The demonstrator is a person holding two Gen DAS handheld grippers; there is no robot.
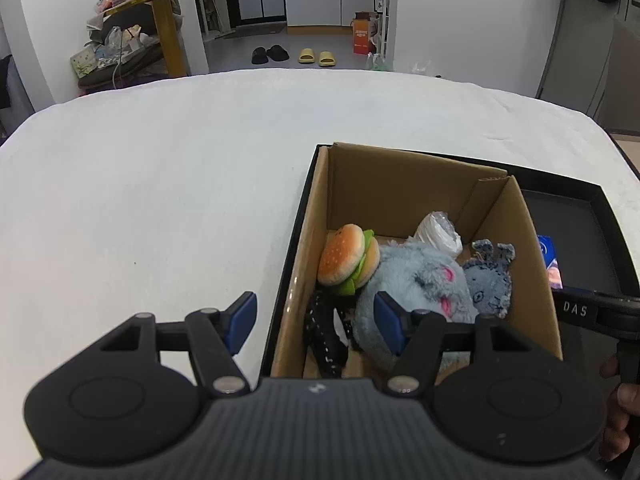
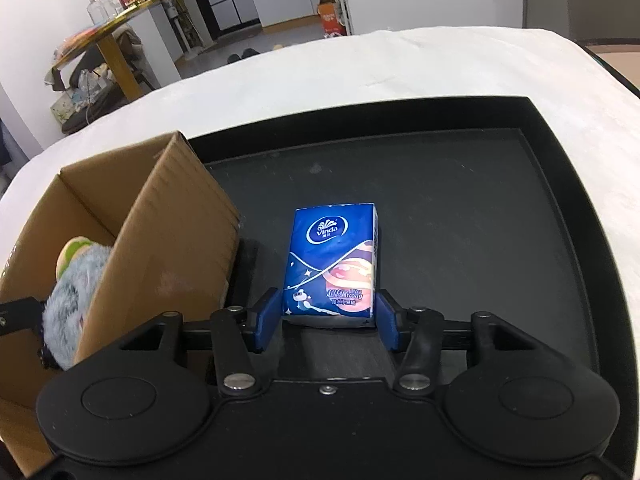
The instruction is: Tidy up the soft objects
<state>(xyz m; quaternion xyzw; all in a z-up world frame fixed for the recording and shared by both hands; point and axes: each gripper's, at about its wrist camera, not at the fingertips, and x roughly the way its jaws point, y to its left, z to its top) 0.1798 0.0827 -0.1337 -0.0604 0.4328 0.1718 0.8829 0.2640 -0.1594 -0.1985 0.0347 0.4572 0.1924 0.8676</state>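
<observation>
A cardboard box stands in a black tray on the white table. Inside the box lie a burger plush, a grey-blue furry plush, a small blue knitted toy, a white wrapped bundle and a black dotted strap. My left gripper is open and empty over the box's left wall. A blue Vinda tissue pack sits on the tray floor beside the box. My right gripper has its blue pads on both sides of the pack's near end.
The cardboard box wall stands just left of the right gripper. The tray rim rises on the right. The white table stretches left and behind. A yellow-legged side table and slippers are beyond.
</observation>
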